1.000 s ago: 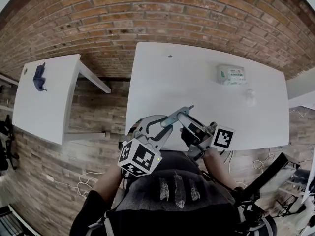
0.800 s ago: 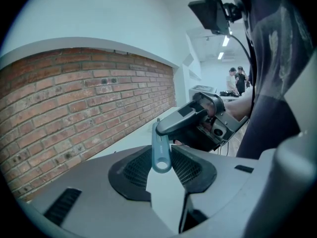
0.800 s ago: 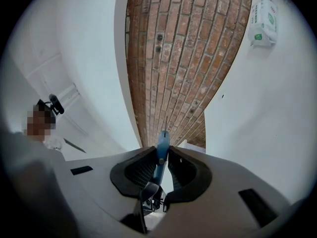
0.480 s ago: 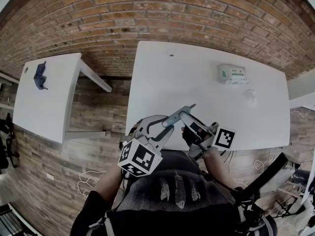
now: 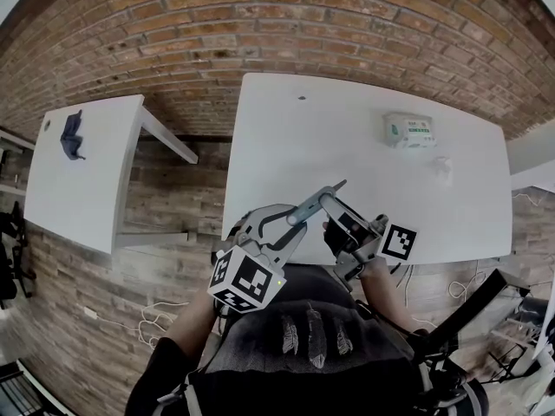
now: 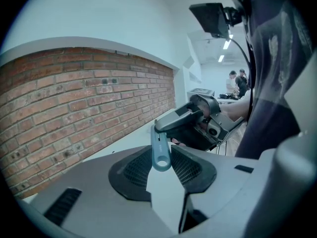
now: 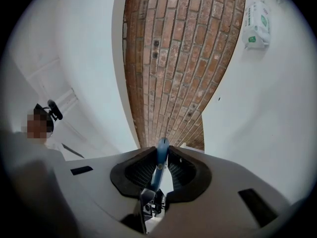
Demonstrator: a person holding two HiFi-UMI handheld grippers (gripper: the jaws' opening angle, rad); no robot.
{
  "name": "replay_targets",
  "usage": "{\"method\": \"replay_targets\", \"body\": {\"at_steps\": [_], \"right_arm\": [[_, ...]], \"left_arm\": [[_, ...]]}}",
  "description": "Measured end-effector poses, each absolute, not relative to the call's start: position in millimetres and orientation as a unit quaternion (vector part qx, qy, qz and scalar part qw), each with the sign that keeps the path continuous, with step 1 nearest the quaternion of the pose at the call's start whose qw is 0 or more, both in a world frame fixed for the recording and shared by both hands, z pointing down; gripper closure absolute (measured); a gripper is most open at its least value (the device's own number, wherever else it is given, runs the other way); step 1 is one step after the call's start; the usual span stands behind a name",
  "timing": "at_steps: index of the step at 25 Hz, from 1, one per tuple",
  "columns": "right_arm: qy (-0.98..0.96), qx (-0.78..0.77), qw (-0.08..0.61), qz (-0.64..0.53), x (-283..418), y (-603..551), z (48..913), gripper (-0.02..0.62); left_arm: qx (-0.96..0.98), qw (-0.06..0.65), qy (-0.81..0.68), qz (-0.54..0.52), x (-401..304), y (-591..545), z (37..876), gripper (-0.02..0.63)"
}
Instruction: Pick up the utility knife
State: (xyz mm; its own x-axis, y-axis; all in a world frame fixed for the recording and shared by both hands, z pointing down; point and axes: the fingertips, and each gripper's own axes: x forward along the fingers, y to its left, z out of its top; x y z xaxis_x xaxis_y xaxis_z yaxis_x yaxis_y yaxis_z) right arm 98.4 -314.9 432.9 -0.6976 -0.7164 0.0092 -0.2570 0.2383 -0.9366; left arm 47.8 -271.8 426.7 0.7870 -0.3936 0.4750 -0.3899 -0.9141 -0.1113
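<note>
The utility knife (image 5: 310, 204), a slim grey-blue bar, hangs in the air over the near edge of the white table (image 5: 347, 137), just in front of the person. My left gripper (image 5: 290, 221) is shut on its rear end, where the hanging hole (image 6: 161, 157) shows between the pads. My right gripper (image 5: 328, 204) comes in from the right and is shut on the other end. In the right gripper view the knife (image 7: 160, 157) stands edge-on between the jaws. The left gripper view shows the right gripper's body (image 6: 198, 123) clamped on the knife's far end.
A pack of wipes (image 5: 408, 131) and a small white object (image 5: 442, 170) lie on the table's far right. A second white table (image 5: 87, 172) at the left carries a blue item (image 5: 69, 135). The floor is brick-patterned. People stand far off (image 6: 237, 81).
</note>
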Motion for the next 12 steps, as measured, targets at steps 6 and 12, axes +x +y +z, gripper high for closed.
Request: {"method": "replay_targets", "body": {"at_steps": [6,12], "right_arm": [[0.751,-0.328,0.216,-0.531,98.6,-311.3,436.9,0.529],[0.752,-0.38,0.221,-0.491,147.9,-317.7,428.1,0.531]], "left_arm": [[-0.943,0.012,0.201,-0.264,47.5,-270.3,433.8,0.485],[-0.951,-0.031,0.234,-0.199,36.4,-285.0,414.0,0.469]]}}
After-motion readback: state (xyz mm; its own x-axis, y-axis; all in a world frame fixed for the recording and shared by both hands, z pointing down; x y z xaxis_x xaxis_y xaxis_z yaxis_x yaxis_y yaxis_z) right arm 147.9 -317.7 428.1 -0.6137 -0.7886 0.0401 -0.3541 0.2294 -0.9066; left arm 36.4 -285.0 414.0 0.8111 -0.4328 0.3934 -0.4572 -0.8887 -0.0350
